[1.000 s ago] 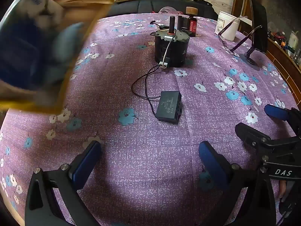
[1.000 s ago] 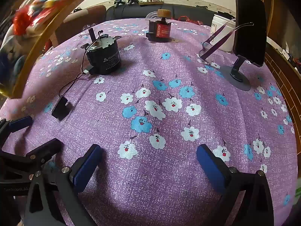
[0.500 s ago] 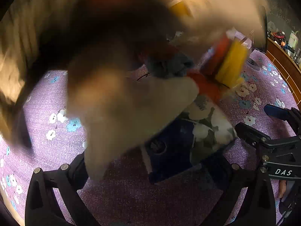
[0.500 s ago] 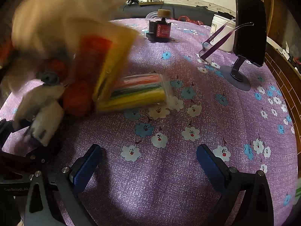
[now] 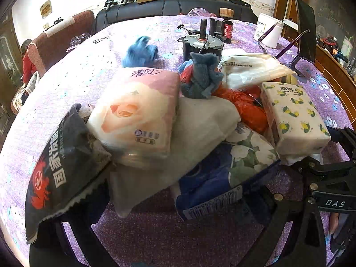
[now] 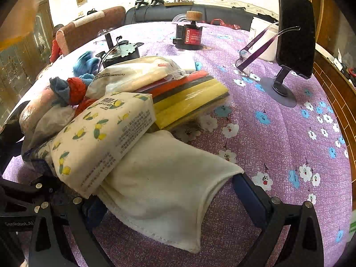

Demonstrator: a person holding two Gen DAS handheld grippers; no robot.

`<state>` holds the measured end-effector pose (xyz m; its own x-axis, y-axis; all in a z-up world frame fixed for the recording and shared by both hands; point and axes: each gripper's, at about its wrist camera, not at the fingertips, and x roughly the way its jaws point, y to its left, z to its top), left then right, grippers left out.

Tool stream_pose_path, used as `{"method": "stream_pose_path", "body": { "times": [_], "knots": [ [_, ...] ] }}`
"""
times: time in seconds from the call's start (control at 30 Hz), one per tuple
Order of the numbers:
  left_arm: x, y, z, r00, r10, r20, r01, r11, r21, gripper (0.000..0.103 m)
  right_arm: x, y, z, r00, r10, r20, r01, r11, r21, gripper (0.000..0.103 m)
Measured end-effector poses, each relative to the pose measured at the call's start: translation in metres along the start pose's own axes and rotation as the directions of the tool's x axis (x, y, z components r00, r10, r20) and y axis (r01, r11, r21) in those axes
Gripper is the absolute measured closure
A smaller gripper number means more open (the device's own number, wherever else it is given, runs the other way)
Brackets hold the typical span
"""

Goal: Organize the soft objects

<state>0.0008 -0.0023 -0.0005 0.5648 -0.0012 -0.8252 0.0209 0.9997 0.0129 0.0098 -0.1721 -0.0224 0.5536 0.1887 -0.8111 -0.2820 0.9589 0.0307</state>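
Purple flowered cloth covers the desk (image 6: 278, 133), where a heap of soft things lies: a pink tissue pack (image 5: 138, 113), a lemon-print tissue pack (image 6: 104, 138), a white towel (image 6: 169, 184). Both the left tongs (image 5: 169, 218) and the right tongs (image 6: 169, 200) stand wide, holding nothing.

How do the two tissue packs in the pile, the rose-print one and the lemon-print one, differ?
The rose-print pack is pink with one large rose; the lemon-print pack is cream with many small lemons. The rose-print pack lies at the pile's left beside a dark snack bag; the lemon-print pack sits at the right, atop a white cloth. Both are soft plastic-wrapped tissue bricks resting tilted.
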Motion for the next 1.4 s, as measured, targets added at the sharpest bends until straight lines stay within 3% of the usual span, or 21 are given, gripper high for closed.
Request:
{"method": "stream_pose_path", "body": {
  "times": [1.4],
  "knots": [
    [0.0005, 0.0004, -0.0005, 1.000, -0.001, 0.001, 0.001, 1.000, 0.000, 0.000, 0.0017, 0.0017, 0.0018, 1.000, 0.001, 0.000, -0.001, 1.000, -0.002, 0.001]
  ]
}}
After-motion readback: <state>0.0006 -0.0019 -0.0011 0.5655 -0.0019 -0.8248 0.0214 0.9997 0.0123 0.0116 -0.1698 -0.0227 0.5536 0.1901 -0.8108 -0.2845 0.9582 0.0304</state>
